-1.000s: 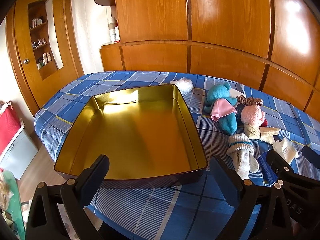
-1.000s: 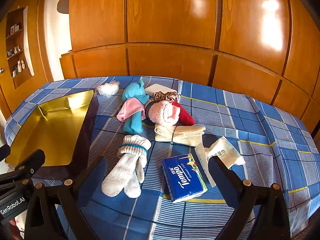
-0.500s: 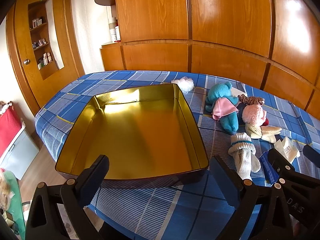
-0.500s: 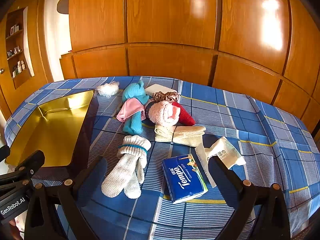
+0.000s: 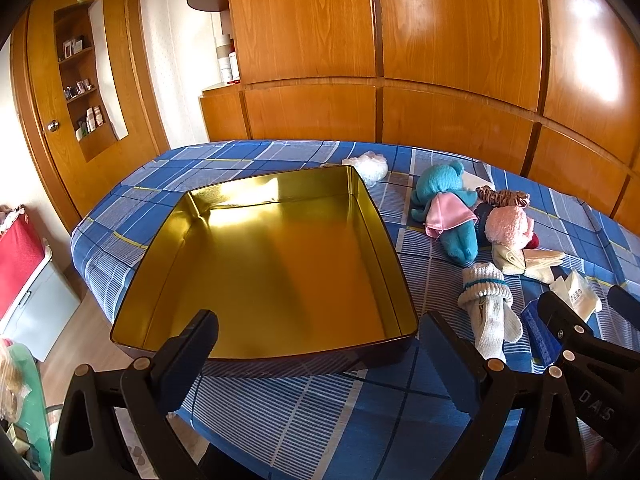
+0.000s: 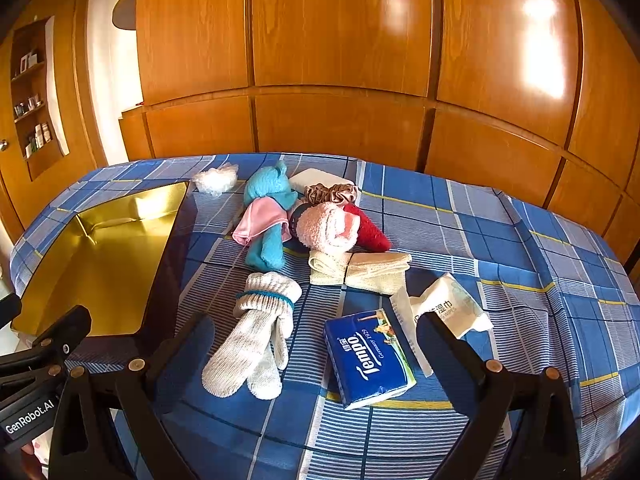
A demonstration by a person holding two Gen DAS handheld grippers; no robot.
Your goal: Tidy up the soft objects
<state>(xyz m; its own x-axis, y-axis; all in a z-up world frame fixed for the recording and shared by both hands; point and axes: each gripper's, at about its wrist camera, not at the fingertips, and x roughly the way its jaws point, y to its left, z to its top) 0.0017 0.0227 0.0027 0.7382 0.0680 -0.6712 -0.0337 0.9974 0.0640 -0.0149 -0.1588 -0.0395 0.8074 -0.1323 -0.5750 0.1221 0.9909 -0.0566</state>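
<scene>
Right wrist view: the right tool (image 6: 310, 344), fingers apart and empty, hovers at the bed's near edge directly before the white socks (image 6: 256, 332), whose long axis runs toward it; the left tool (image 5: 316, 346), also apart, faces the empty gold tin (image 5: 168, 280).

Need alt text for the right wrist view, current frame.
The open right gripper hovers over a blue plaid cloth strewn with soft items: white gloves, a Tempo tissue pack, a wet wipes packet, folded beige cloth and a teal plush toy. An empty gold tin sits left.
</scene>
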